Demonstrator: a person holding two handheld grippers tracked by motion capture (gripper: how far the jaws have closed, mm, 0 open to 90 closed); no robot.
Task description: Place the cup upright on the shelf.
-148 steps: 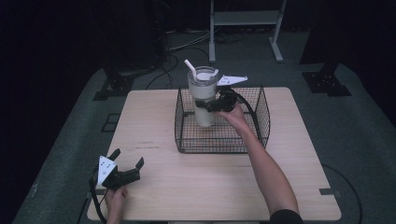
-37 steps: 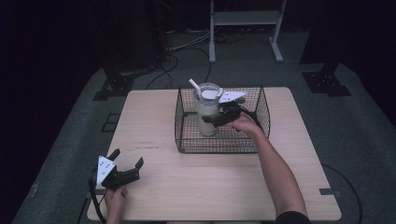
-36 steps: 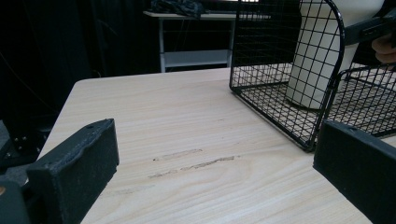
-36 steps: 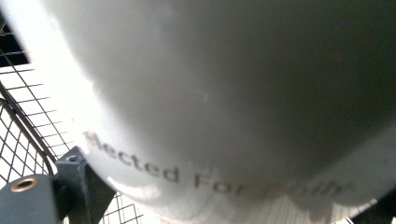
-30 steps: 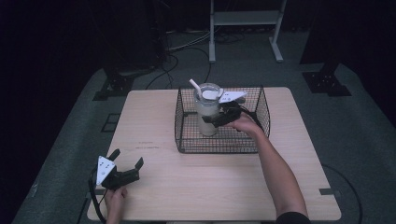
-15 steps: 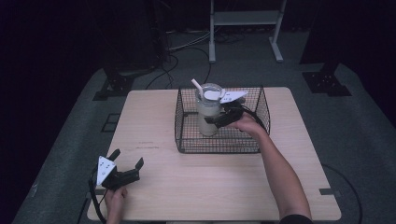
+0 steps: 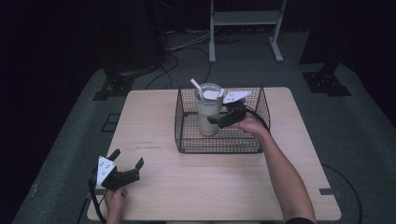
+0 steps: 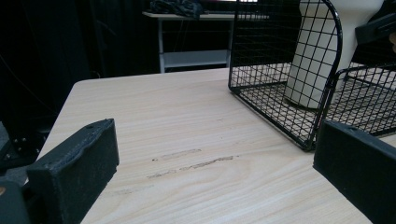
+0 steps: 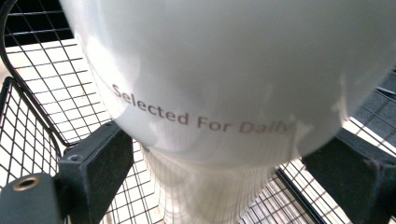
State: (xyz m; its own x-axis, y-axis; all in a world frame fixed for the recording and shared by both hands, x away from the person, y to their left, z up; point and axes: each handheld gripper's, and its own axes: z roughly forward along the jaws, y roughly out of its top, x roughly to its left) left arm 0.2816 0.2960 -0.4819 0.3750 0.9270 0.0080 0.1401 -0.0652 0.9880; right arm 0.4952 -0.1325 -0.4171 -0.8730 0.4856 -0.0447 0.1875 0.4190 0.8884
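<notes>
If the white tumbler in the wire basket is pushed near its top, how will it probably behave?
The tumbler looks tall, with a base narrower than its upper body, so it may tip. Its smooth glossy wall may slip between the right gripper jaws. The wire basket would probably stop a fall.

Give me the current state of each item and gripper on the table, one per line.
White lidded tumbler with straw: upright, standing inside the basket, lid on, jaws on either side.
Black wire mesh basket: upright on the table, open top.
Right gripper: reaching into the basket, around the tumbler; grip unclear.
Left gripper: open, holding nothing, low over the light wooden table.
</notes>
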